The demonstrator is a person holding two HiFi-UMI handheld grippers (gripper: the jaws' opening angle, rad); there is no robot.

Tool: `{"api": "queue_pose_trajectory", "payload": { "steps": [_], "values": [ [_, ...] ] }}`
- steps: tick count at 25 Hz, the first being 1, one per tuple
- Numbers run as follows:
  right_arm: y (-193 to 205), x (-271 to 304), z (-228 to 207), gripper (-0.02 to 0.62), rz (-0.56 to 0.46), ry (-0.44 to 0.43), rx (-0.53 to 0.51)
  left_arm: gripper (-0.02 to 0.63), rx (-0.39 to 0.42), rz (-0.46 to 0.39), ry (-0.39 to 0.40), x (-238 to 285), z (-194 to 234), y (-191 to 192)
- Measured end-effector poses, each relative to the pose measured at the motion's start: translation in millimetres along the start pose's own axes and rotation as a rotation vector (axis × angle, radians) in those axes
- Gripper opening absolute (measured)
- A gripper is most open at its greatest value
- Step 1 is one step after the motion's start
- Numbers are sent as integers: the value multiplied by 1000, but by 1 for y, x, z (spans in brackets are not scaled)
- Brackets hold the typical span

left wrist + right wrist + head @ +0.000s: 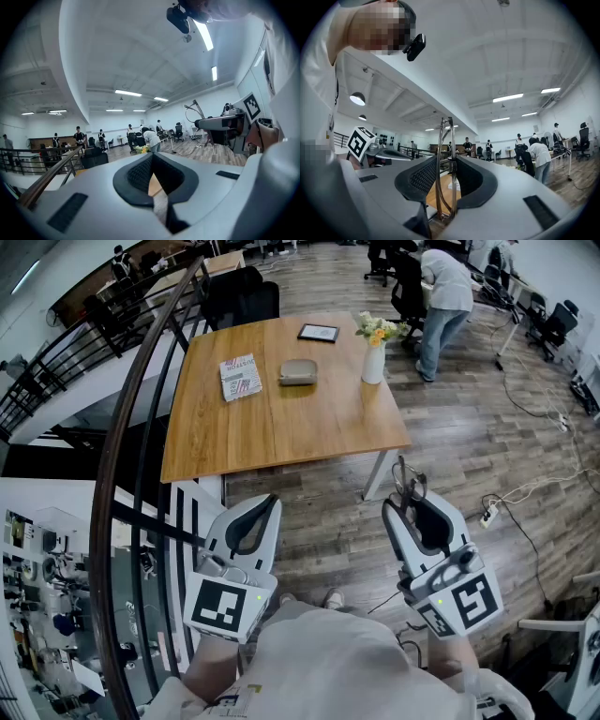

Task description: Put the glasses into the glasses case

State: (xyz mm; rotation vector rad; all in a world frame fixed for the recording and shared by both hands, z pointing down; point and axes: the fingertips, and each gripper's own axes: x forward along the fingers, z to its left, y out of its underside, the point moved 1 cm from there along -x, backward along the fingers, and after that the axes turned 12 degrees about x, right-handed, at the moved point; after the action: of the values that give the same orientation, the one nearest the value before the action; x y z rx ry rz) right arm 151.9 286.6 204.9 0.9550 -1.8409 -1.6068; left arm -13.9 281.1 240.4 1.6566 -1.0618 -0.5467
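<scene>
Right gripper view: one pair of glasses (453, 173), folded, stands upright between the two jaws of the right gripper (445, 183); the jaws are closed on its thin metal frame, which rises above the pads.
Left gripper view: the two jaws of the left gripper (152, 158) meet at their tips, with nothing between them.
Head view, grippers: two in all, held side by side in front of the person's body, the left gripper (270, 501) and the right gripper (414, 507), each with one marker cube at its rear.
Glasses: in the right gripper's jaws (408, 482), over the wooden floor (469, 427), short of the table's near right corner.
Glasses case: one, grey (298, 372), apparently closed, on the far half of the table and well apart from the glasses.
Table: one, wooden (281, 427), carrying four things.
Booklet: one (241, 377), just left of the case.
Vase: one, white, with flowers (374, 360), right of the case.
Tablet: one, dark (319, 332), beyond the case near the far edge.
Person: one in a light top (442, 296), bent over past the table's far right corner.
Railing: one, dark (141, 399), along the left.
</scene>
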Motion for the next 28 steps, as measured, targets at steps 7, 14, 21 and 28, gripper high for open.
{"api": "queue_pose_trajectory", "payload": {
  "steps": [7,14,21,28],
  "values": [
    [1,-7,-1,143,0,-37,22,17,19,9,4,0,-9,-1],
    [2,-15,-7,143,1,-38,30,17,19,9,-10,0,-16,-3],
    [3,-23,-14,143,6,-42,32,17,32,18,-12,2,-24,-6],
    [7,-25,-22,143,20,-37,45,17,60,10,-32,1,-20,-4]
  ]
}}
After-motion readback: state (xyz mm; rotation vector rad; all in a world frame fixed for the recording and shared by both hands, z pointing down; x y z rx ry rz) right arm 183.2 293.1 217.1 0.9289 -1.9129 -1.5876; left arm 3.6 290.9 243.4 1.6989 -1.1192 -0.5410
